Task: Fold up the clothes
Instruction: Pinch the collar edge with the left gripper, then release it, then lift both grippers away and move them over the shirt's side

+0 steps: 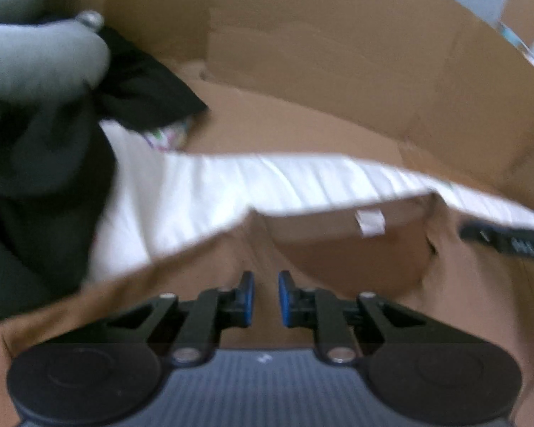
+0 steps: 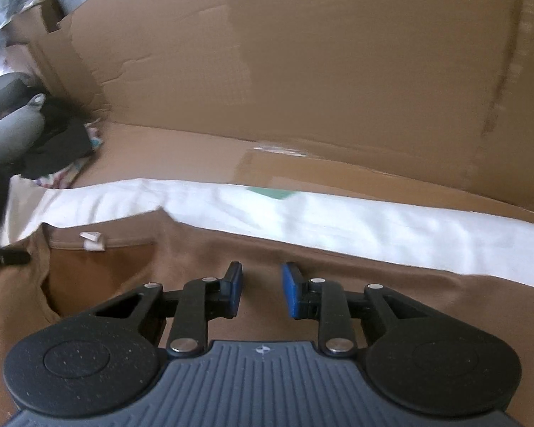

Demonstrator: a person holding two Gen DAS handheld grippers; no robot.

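Tan fabric, a brown garment [image 1: 181,277], lies spread beneath both tongs, its neckline with a white label [image 1: 370,222] facing up, on a white sheet [image 1: 267,181] over a cardboard surface [image 2: 181,149]. Whether that surface is the floor of a large carton or a lined bench cannot be settled; cardboard walls [image 2: 338,53] rise behind it.

Left tongs [image 1: 266,286]: jaws narrowly apart, blue pads clear of each other, cloth below them but no pinch visible. Right tongs [image 2: 260,281]: jaws somewhat wider apart, nothing between them, poised over the shoulder area just right of the neckline.

Judged step: taking hold of the garment near the collar, ahead of a first fold. The next move calls for each pair to pinch a single layer of tan cloth without catching the sheet beneath, then lift evenly.

Contents of the cardboard enclosure: the garment, the sheet, and at far left a heap of dark clothing [image 1: 149,85] over a patterned piece [image 1: 171,135]. A grey padded object [image 1: 42,57] sits beside that heap; its identity is unclear.
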